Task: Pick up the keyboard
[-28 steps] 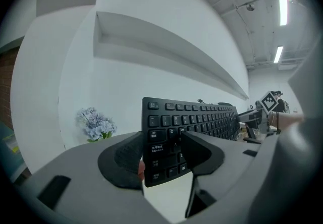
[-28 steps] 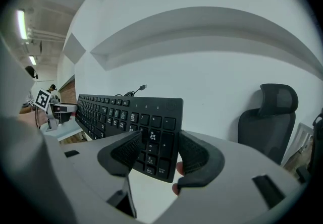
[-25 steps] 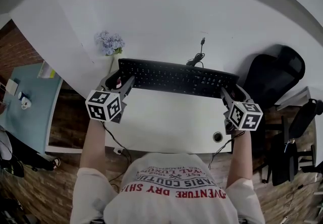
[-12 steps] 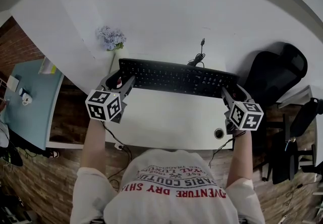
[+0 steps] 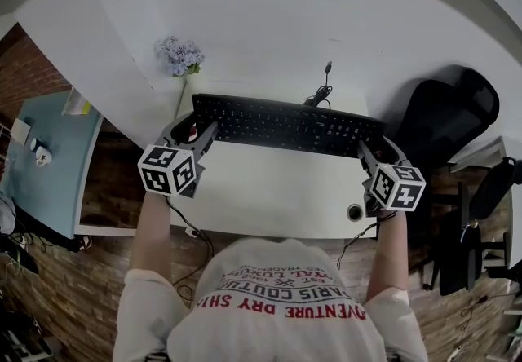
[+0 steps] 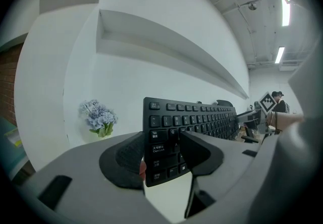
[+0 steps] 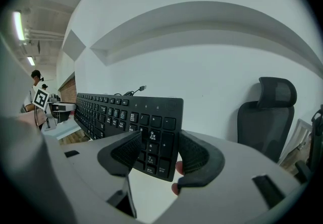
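Observation:
A long black keyboard (image 5: 285, 125) lies crosswise over the far part of the white desk (image 5: 269, 197), its cable (image 5: 322, 91) trailing behind it. My left gripper (image 5: 200, 125) straddles its left end. In the left gripper view the keyboard (image 6: 197, 117) stands between the pads of that gripper (image 6: 161, 155), one pad on the keys and one behind, and the jaws are closing. My right gripper (image 5: 373, 144) clamps the right end. In the right gripper view that gripper (image 7: 159, 155) has both pads against the number-pad end of the keyboard (image 7: 116, 112).
A small vase of pale flowers (image 5: 179, 59) stands at the desk's far left corner. A black office chair (image 5: 440, 124) is to the right of the desk. A cable hole (image 5: 352, 220) sits near the front right edge. A light blue table (image 5: 41, 165) lies at far left.
Both grippers and the keyboard keep their places. Only the head view has shifted slightly.

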Tool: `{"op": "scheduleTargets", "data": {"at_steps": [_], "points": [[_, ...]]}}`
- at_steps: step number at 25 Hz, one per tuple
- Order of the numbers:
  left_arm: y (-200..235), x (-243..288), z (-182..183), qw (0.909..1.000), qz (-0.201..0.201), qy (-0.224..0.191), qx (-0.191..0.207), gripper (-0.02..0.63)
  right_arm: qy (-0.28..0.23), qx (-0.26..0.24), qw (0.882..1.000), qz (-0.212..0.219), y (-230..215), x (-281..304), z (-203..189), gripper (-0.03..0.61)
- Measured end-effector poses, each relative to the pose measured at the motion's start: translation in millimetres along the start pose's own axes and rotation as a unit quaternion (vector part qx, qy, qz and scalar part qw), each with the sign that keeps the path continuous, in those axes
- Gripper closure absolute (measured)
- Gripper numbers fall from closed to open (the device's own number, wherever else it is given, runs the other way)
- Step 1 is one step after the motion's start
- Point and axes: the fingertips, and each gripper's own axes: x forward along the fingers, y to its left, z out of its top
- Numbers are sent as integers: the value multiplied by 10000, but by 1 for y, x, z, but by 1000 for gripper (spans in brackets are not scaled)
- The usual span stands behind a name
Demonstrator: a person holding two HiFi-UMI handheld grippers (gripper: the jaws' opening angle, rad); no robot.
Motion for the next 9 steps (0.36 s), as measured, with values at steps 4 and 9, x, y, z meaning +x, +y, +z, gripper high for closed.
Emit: {"op": "scheduleTargets", "data": {"at_steps": [4,9], "points": [[1,-1,-3,10000,-3,9,4,380,11,21,10000,3,2,0,-4,334],[3,-2,-2,10000,-29,24,5,380,10,50,10000,5,4,2,-3,334]]}}
